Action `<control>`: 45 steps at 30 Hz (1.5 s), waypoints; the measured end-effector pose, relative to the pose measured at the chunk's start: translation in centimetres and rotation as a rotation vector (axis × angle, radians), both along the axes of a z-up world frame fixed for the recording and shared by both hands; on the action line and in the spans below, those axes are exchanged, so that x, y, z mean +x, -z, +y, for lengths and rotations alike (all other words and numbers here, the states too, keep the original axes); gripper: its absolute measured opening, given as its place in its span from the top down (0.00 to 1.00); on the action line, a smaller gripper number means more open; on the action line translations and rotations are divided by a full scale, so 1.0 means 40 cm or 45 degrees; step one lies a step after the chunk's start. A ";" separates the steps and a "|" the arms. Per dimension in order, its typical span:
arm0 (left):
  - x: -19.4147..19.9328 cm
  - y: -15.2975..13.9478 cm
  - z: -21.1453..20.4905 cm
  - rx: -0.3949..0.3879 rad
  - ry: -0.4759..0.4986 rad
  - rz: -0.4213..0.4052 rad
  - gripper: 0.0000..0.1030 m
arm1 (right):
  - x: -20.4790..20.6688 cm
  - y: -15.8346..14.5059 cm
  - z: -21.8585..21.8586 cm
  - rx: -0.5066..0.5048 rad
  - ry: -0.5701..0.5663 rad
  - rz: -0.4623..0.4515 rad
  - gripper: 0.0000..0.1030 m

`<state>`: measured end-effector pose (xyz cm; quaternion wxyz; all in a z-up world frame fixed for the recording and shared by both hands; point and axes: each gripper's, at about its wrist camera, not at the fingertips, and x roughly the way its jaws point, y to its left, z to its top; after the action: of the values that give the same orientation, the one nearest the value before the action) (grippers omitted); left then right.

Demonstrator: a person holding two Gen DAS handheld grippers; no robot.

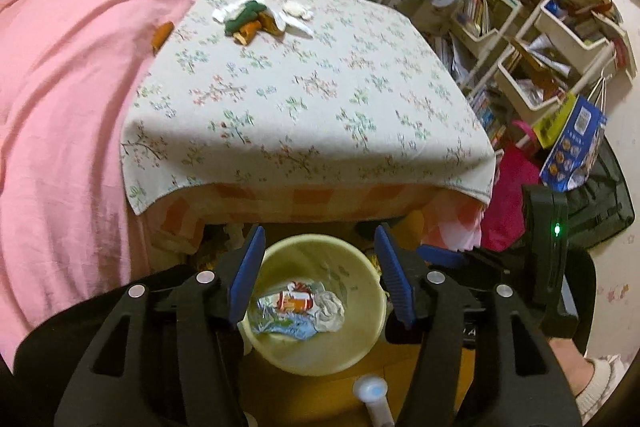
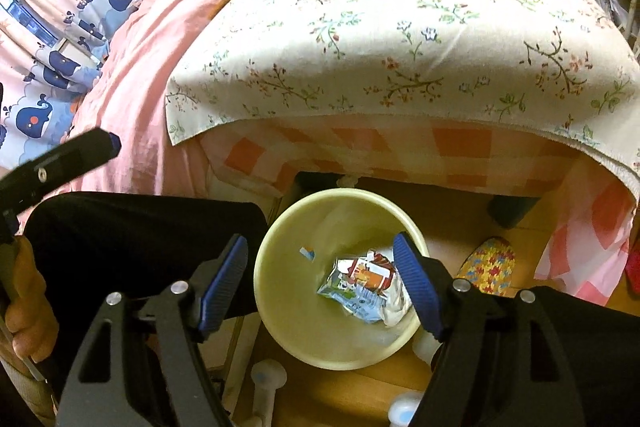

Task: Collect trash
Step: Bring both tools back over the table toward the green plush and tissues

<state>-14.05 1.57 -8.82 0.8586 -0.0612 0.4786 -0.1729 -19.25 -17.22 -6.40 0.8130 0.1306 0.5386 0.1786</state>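
Trash sits in the round pale-yellow plastic bin (image 1: pixel 280 359) on the wooden floor: crumpled silvery snack wrappers (image 2: pixel 360 287). The left gripper (image 1: pixel 316 275) and right gripper (image 2: pixel 320 283) hang above it, jaws apart, holding nothing. More scraps (image 1: pixel 256 17) lie on the floral cloth (image 1: pixel 312 99) covering the bed.
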 end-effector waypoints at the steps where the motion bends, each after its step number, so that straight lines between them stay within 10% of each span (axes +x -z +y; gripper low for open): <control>1: 0.002 -0.006 0.004 -0.003 -0.009 -0.011 0.46 | 0.000 -0.002 -0.001 -0.001 0.002 -0.008 0.29; 26: 0.104 -0.128 0.154 -0.029 -0.272 -0.208 0.30 | 0.009 -0.088 -0.022 -0.019 0.108 -0.263 0.29; 45: 0.417 -0.074 0.183 0.021 -0.451 -0.161 0.30 | 0.253 -0.213 0.045 -0.091 -0.064 -0.414 0.27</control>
<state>2.63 8.88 -5.85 0.9045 -0.1266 0.4069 -0.0188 -9.12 -15.42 2.10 0.8888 0.0576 0.4091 0.1983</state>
